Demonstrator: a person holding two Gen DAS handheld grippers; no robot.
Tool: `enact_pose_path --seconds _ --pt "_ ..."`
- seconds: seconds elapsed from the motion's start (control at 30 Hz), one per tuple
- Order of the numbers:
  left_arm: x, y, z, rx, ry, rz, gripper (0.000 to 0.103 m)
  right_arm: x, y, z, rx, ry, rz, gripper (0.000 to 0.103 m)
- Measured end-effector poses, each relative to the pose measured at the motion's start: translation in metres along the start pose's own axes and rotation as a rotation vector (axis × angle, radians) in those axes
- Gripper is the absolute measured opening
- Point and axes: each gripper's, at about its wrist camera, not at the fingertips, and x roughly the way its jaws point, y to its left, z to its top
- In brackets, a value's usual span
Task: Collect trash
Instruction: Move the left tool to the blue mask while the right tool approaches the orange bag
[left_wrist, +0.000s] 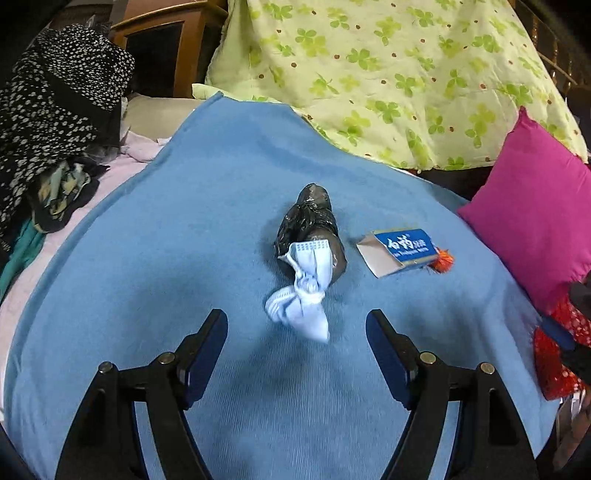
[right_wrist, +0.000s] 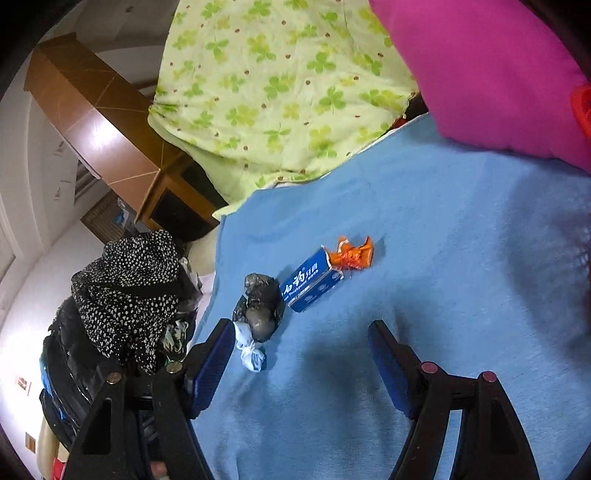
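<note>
Home bedroom: bed under a blue knit blanket, green clover-print quilt, magenta pillow, heap of clothes topped by black white-dotted fabric, brown wooden cabinet.

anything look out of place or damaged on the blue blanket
Four bits of litter sit mid-blanket: a knotted face mask leaning on a crumpled black plastic bag, a toothpaste box with its end flap torn open, and a crushed orange wrapper at its end.
</note>
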Motion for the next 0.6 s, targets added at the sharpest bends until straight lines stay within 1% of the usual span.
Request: enact_pose_path --seconds 0.03,0.13,0.2,0.23,0.27,0.3,0.33,0.37,0.4,0.47,0.6 --pt "0.007 -0.002 0.001 0.004 0.011 -0.002 0.078 0.002 0.002 0.001 -0.017 -0.002 -0.015 0.077" --pt "0.026 -0.010 0.002 0.026 0.053 -0.007 0.078 0.014 0.001 0.009 -0.071 -0.014 -0.101 0.077" --pt "0.032 -0.015 0.003 0.048 0.056 0.002 0.078 0.025 -0.002 0.020 -0.116 -0.026 -0.152 0.077" --pt "0.034 -0.015 0.004 0.045 0.052 0.006 0.078 0.030 -0.003 0.025 -0.156 -0.034 -0.175 0.077" --pt "0.035 -0.014 0.004 0.036 0.050 0.006 0.078 0.039 -0.003 0.030 -0.214 -0.043 -0.217 0.077" --pt "0.036 -0.013 0.004 0.023 0.052 0.003 0.078 0.045 -0.003 0.032 -0.241 -0.043 -0.237 0.076" --pt "0.039 -0.011 0.005 0.006 0.060 0.000 0.078 0.052 -0.005 0.035 -0.254 -0.032 -0.243 0.069" --pt "0.040 -0.010 0.005 -0.002 0.066 0.000 0.078 0.062 -0.008 0.038 -0.259 -0.010 -0.242 0.058" --pt "0.042 -0.010 0.005 -0.006 0.072 0.003 0.078 0.074 -0.010 0.042 -0.273 0.011 -0.254 0.053" --pt "0.044 -0.009 0.006 -0.010 0.074 0.010 0.078 0.090 -0.012 0.047 -0.306 0.021 -0.267 0.050" --pt "0.047 -0.006 0.006 -0.014 0.084 0.002 0.078 0.122 -0.019 0.056 -0.312 0.076 -0.245 0.050"
